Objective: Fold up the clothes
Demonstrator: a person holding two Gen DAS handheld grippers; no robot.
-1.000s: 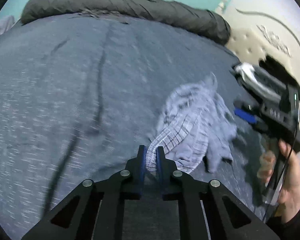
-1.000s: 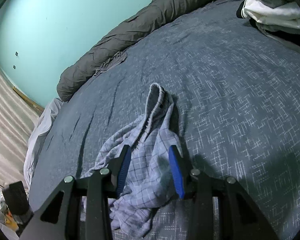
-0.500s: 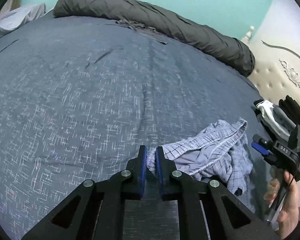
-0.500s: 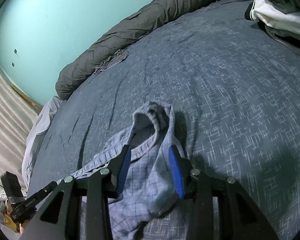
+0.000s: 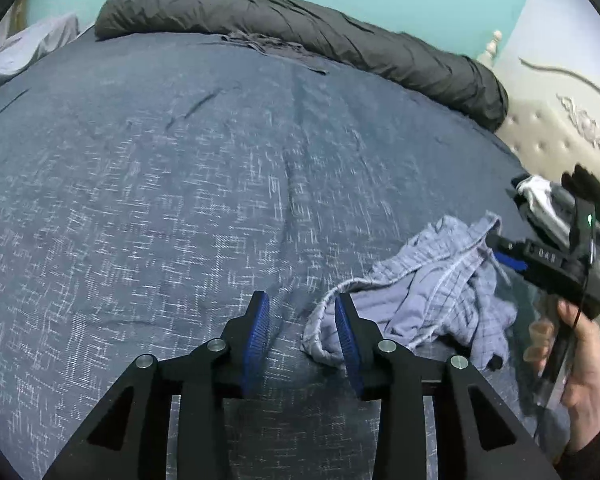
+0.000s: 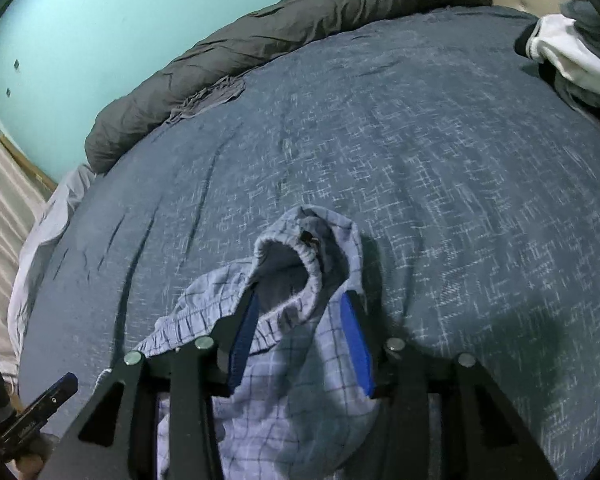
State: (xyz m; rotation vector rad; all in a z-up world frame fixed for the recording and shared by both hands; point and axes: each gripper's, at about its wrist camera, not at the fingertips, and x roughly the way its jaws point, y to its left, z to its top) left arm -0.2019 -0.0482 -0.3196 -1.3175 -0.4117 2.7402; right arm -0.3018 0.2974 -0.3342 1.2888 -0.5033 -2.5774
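Note:
Pale blue checked shorts (image 5: 440,292) lie crumpled on the dark blue bedspread (image 5: 140,200). My left gripper (image 5: 300,296) is opening; the waistband end lies just inside its right finger, and the pads do not press it. In the right wrist view the shorts (image 6: 284,400) bunch up between the fingers of my right gripper (image 6: 300,294), whose jaws stand apart and widen slightly; both blue pads show and I see no pinch. From the left wrist view the right gripper (image 5: 512,258) hovers over the far end of the shorts, held by a hand (image 5: 580,352). The left gripper (image 6: 56,392) peeks in at bottom left.
A rolled dark grey duvet (image 5: 300,36) lies along the bed's far edge under a teal wall. A pile of white and dark clothes (image 6: 572,52) sits by the cream tufted headboard (image 5: 560,128). A pale sheet (image 6: 40,232) hangs off the left side.
My left gripper was shut on the waistband and has now opened, letting the cloth end drop onto the bed. The right gripper shifted along the shorts, which bunched up more.

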